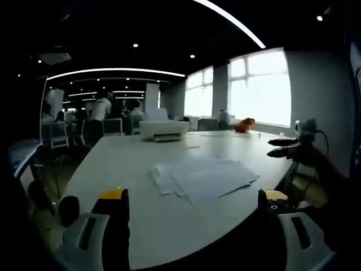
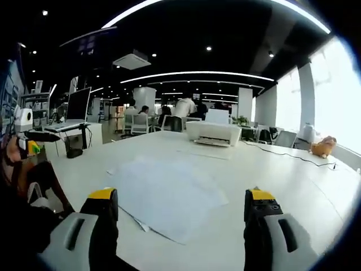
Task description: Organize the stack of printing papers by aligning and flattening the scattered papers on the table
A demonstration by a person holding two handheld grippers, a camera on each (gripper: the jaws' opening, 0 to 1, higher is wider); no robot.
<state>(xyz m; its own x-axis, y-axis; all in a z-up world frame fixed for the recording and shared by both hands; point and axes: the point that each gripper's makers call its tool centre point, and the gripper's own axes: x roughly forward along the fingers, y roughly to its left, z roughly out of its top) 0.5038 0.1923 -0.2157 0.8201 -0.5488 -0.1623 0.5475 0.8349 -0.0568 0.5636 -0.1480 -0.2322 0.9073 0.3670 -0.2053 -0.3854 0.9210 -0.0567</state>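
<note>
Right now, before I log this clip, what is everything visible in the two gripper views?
Papers: one loose, fanned pile, white, on the table ahead of both grippers.
Table: one, white, large.
Printer: one, white, on the table's far side.
Orange object: one, far end by the windows; too blurred to name.
Monitor: one, dark, on a side desk.
People: several, in the background office.
Left gripper: yellow-tipped jaws apart, empty.
Right gripper: yellow-tipped jaws apart, empty.
</note>
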